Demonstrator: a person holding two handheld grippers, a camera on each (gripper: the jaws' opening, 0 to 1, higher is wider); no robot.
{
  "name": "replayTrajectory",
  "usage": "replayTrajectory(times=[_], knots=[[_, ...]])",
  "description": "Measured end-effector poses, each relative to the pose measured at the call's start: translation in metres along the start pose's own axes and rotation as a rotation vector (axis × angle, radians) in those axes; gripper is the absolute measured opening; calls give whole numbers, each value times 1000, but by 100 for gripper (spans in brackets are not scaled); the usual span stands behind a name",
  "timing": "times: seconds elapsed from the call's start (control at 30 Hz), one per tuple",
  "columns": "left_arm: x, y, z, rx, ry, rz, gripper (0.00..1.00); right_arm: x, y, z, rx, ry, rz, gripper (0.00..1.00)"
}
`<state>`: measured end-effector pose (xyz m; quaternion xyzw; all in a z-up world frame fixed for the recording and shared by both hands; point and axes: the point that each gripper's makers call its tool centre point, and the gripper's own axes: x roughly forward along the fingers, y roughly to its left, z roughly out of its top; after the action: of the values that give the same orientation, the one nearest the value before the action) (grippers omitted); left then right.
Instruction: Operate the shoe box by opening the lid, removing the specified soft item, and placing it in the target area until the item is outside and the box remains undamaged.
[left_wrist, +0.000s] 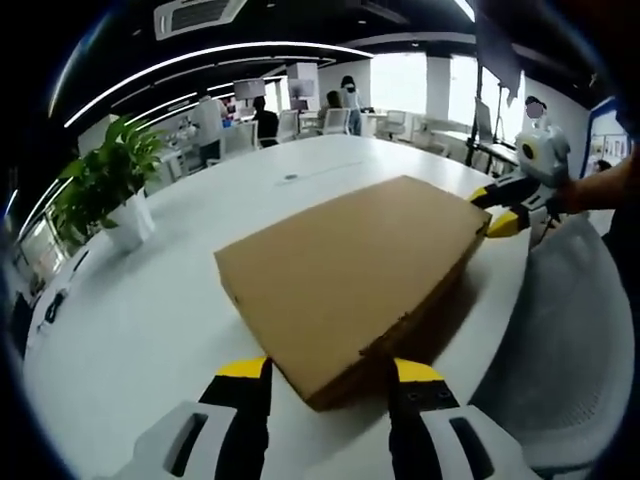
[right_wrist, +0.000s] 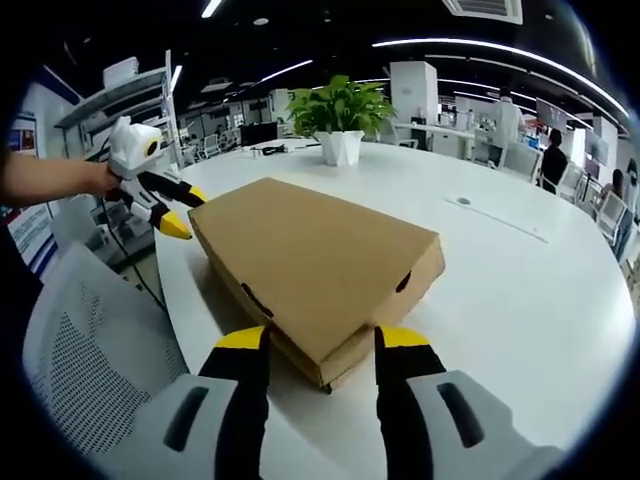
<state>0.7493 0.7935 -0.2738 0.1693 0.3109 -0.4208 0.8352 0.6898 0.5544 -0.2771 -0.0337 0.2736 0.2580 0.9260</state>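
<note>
A shut brown cardboard shoe box (left_wrist: 350, 270) lies flat on the white table (left_wrist: 130, 320), near its edge. My left gripper (left_wrist: 330, 370) is open, and its yellow-tipped jaws stand either side of the box's near corner. At the far corner the right gripper (left_wrist: 493, 210) is held by a hand, jaws apart at the box's edge. In the right gripper view the same box (right_wrist: 310, 255) runs away from my open right gripper (right_wrist: 320, 338), whose jaws flank the near corner. The left gripper (right_wrist: 183, 212) sits at the far left corner. The box's contents are hidden.
A potted green plant (left_wrist: 110, 185) in a white pot (right_wrist: 340, 147) stands on the table beyond the box. A grey mesh chair (left_wrist: 570, 340) (right_wrist: 90, 370) is drawn up at the table's edge beside the box. People sit at desks far behind.
</note>
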Motion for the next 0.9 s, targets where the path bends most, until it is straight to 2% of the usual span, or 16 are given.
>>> replayTrajectory(times=[0.1,0.47,0.9], knots=[[-1,-6,1,2,-1,2,47,-2,-5,-1,9,-2,-1,36],[-4,-13,-3,-19,1,0,47,-13,7,-4,-10,-16,39,25],[-6,-17,0,-37,-11,7,49,-15,8,-2,-2,-38,57,22]])
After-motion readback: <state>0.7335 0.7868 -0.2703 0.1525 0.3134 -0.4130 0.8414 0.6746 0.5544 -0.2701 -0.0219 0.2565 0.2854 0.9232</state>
